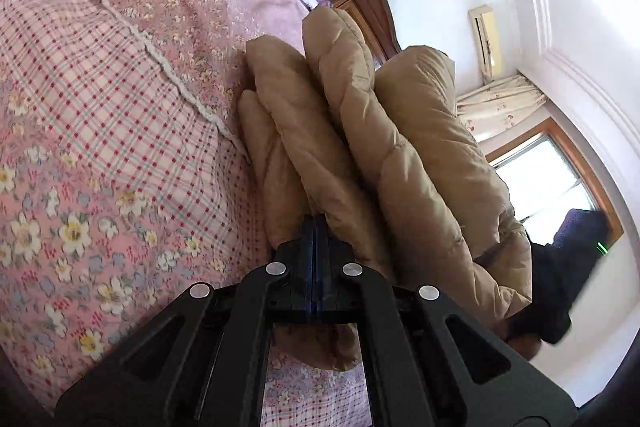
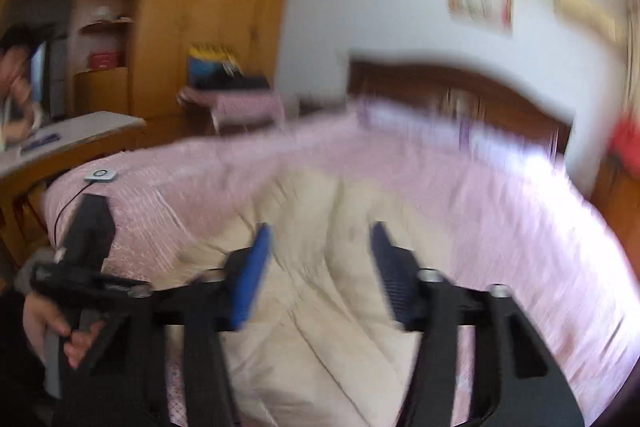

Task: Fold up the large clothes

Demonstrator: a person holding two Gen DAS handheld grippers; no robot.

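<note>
1. Bed [image 1: 100,115]: covered by a pink floral and check quilt; it serves as the work surface. A dark wooden headboard [image 2: 460,83] stands at the far end

2. Coat [image 1: 360,131]: a tan quilted puffer garment, lying on the bed. In the left wrist view its padded panels rise in thick ridges, bunched together and lifted off the quilt at the gripped end. In the right wrist view, which is blurred, it reads as a pale padded mass spread below the right fingers

3. Left gripper [image 1: 316,227]: jaws fully closed, pinching an edge of the coat; fabric runs straight out from the blue pads

4. Right gripper [image 2: 320,259]: jaws part open, empty, hovering above the coat with no contact visible

5. Step in hand, as judged: one edge is secured on the left; the right side is not yet gripped, so the fold is at an early stage

6. Next move, as judged: lower the right gripper onto a matching edge or corner, close on one layer group only, then carry both sides across together. Thick padding may slip or spring back
</note>
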